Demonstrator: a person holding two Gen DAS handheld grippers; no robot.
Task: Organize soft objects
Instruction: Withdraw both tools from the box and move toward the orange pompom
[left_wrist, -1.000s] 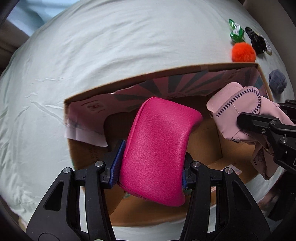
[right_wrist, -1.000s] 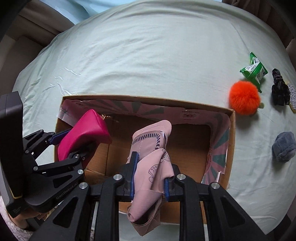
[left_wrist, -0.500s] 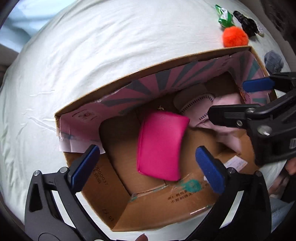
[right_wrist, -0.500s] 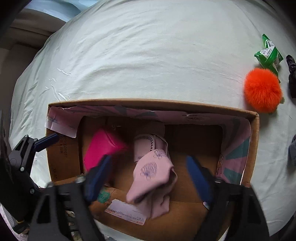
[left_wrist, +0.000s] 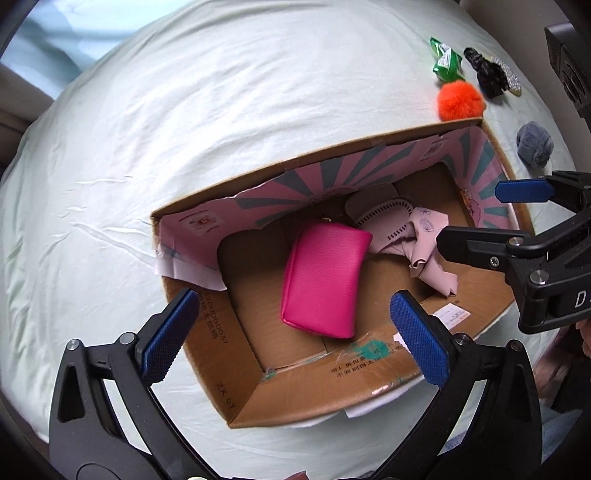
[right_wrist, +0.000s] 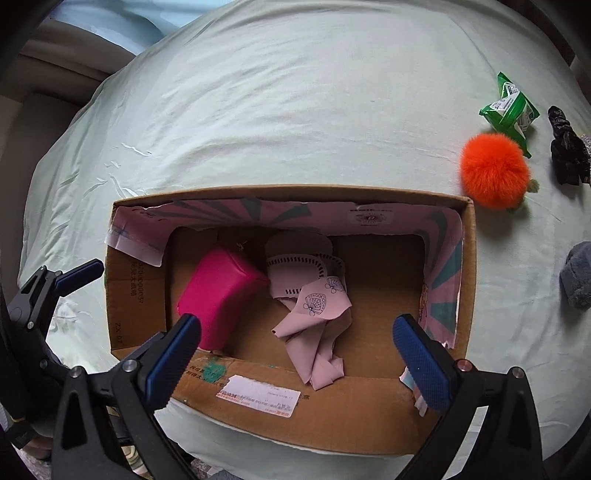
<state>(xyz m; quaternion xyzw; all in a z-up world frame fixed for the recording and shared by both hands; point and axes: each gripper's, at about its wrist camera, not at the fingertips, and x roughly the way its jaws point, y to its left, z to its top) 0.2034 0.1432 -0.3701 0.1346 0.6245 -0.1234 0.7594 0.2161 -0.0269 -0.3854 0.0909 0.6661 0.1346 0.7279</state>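
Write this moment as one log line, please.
left gripper: open | right gripper: open | pink pouch, pink cloth: in box

We count one cardboard box (right_wrist: 466, 266), holding one magenta pouch (right_wrist: 218, 291) and one pink patterned cloth (right_wrist: 314, 306). On the pale sheet (right_wrist: 295, 92) outside it we count one orange pompom (right_wrist: 495, 170), one green packet (right_wrist: 509, 110), one black scrunchie (right_wrist: 567, 147) and one grey plush lump (right_wrist: 578, 277).

Both have let go: the left gripper (left_wrist: 295, 336) dropped the pink pouch (left_wrist: 325, 280) into the cardboard box (left_wrist: 258, 391), the right gripper (right_wrist: 295, 350) dropped the pale pink cloth (right_wrist: 314, 317) beside it, jaws now spread wide.
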